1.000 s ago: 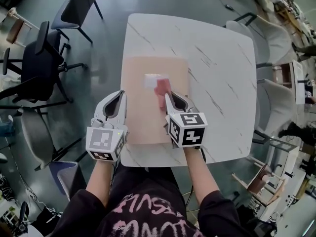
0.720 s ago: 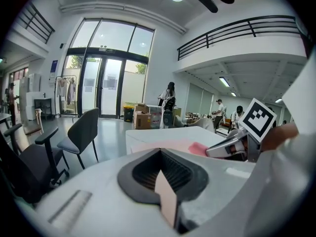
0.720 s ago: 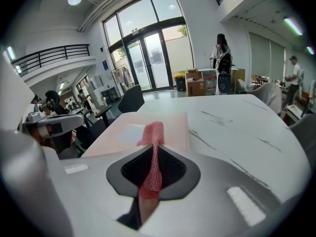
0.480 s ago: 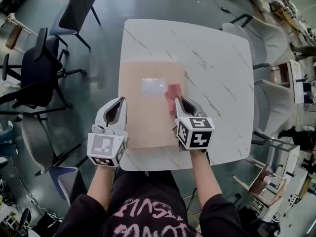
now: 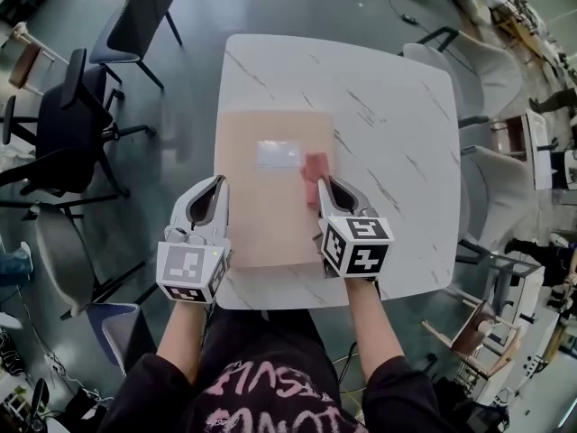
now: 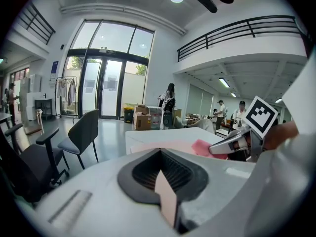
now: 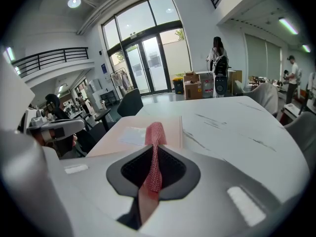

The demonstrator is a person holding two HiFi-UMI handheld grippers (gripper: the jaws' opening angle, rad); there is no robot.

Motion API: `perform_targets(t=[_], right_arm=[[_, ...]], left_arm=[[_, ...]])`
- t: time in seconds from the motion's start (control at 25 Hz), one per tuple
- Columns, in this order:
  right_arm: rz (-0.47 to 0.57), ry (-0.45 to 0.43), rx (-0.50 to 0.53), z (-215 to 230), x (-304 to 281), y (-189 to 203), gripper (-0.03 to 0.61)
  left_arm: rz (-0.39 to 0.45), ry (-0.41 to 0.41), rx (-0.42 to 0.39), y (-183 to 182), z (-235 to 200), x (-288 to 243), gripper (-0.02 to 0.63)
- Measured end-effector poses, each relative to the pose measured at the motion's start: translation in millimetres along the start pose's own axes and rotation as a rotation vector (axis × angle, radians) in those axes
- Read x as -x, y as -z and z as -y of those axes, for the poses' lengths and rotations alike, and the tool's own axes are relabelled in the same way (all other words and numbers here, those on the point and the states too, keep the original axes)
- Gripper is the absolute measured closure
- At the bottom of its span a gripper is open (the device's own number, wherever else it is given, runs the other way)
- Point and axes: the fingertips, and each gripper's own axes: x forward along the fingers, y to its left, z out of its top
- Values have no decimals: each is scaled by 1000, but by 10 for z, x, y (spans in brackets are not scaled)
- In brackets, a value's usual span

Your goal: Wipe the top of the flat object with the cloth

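Observation:
The flat object [image 5: 261,228] is a pale pink board with a white label [image 5: 277,155], lying on the left half of the white marble table [image 5: 406,152]. My right gripper [image 5: 325,185] is shut on a pink mesh cloth [image 5: 315,168], which rests on the board just right of the label. In the right gripper view the cloth [image 7: 154,135] runs up between the jaws of the right gripper [image 7: 154,151], over the board [image 7: 170,130]. My left gripper [image 5: 219,185] sits at the board's left edge; in the left gripper view a thin slab of the board [image 6: 165,201] is clamped in the left gripper [image 6: 160,154].
Dark office chairs [image 5: 81,124] stand left of the table, pale chairs [image 5: 487,79] to its right. The table's near edge [image 5: 297,303] is just in front of the person's body. People [image 7: 217,51] stand far off by the glass doors.
The right gripper has slid the cloth rightward across the board, from under the white label to its right side. The left gripper keeps its hold at the left edge.

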Motion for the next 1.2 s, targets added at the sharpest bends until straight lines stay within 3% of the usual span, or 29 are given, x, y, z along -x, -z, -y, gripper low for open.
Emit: perform_targets(t=[0.28,0.8,1.2], right_arm=[[50,-85,17,-478,61,-176,529],[-9,-309,85,-1730,-19,71,529],[-64,-286,100,-1678,12,327,529]], left_arm=[[19,-18,-1,-43,-53,73,612],[41,-91,19,-78,-267,356,612],[41,-100,30,-6,-258,470,612]])
